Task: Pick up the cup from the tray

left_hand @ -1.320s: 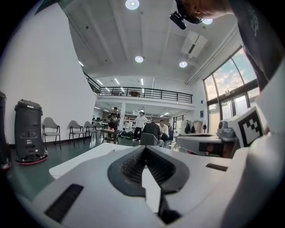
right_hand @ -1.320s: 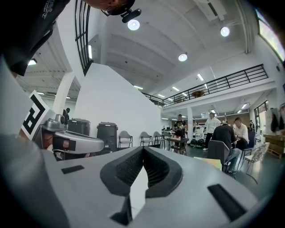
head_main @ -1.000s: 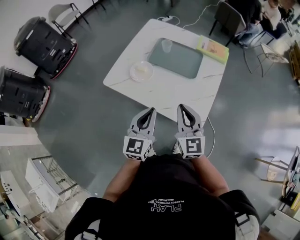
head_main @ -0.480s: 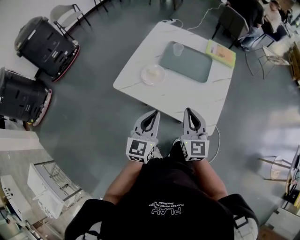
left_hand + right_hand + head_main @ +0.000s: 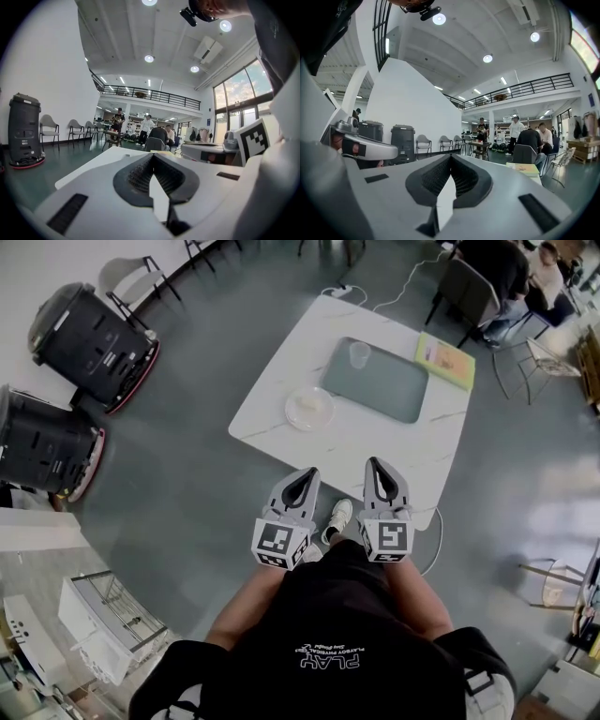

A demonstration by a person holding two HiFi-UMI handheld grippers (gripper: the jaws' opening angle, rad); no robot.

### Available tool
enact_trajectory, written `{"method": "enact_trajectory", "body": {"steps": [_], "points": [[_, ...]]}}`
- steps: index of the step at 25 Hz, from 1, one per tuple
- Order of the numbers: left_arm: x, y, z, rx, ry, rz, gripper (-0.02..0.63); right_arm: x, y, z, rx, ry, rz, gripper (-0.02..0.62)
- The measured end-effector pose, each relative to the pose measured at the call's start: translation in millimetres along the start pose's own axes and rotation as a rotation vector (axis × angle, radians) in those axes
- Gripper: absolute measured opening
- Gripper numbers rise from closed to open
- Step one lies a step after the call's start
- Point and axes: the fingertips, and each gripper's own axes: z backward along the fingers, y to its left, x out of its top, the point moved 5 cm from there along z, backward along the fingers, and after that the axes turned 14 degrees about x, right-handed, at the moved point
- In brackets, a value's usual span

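Two tools: I hold my left tool (image 5: pixel 305 472) and my right tool (image 5: pixel 377 463) side by side in front of my waist, both pointing at the worktop.
Left tool state: jaws closed together, with nothing between them.
Right tool state: jaws closed together, gripping nothing.
Foot: my white shoe (image 5: pixel 339 515) shows on the grey floor between the two tools.
Worktop: the white, square, marble-look worktop (image 5: pixel 412 451) lies ahead, and both tool tips reach about its near edge.
Plate: a white round shallow plate (image 5: pixel 310 408) sits towards the worktop's left side, just beside the tray.
Tray: a grey-green rectangular tray with rounded corners (image 5: pixel 384 390) lies flat in the middle of the worktop.
Cup: the clear plastic cup (image 5: pixel 359 354) stands upright inside the tray, in its far left corner, well apart from both tools.
Pad: a flat yellow-green pad (image 5: pixel 445 360) lies on the worktop's far right side, just beyond the tray.
Floor, left: two black drum-shaped machines (image 5: pixel 89 334) stand on red-rimmed bases, well apart from the worktop.
Far side: a dark chair (image 5: pixel 464 287) stands behind the worktop, with seated people beyond it.
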Motion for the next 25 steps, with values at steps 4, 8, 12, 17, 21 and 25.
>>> {"method": "enact_trajectory", "body": {"steps": [4,8,12,17,21,25], "points": [[4.3,13.6,-21.2,0.016,0.007,0.101,0.008,-0.1,-10.4,-21.5,0.017,-0.002,-0.028,0.009],[7.0,21.0,-44.9,0.045,0.011,0.088,0.008,1.2,-28.3,-42.9,0.035,-0.001,-0.05,0.009],[8.9,27.6,-67.8,0.061,0.019,0.069,0.008,0.6,-46.6,-59.6,0.042,-0.003,-0.099,0.009],[10.1,35.7,-104.9,0.087,0.033,0.054,0.008,-0.5,-73.1,-79.4,0.052,0.011,-0.112,0.009],[14.6,37.8,-132.9,0.094,0.043,0.018,0.008,-8.4,-96.2,-95.3,0.035,0.03,-0.105,0.009],[19.3,44.5,-152.4,0.117,0.046,0.014,0.008,-15.9,-108.9,-108.5,0.036,0.06,-0.078,0.009]]}}
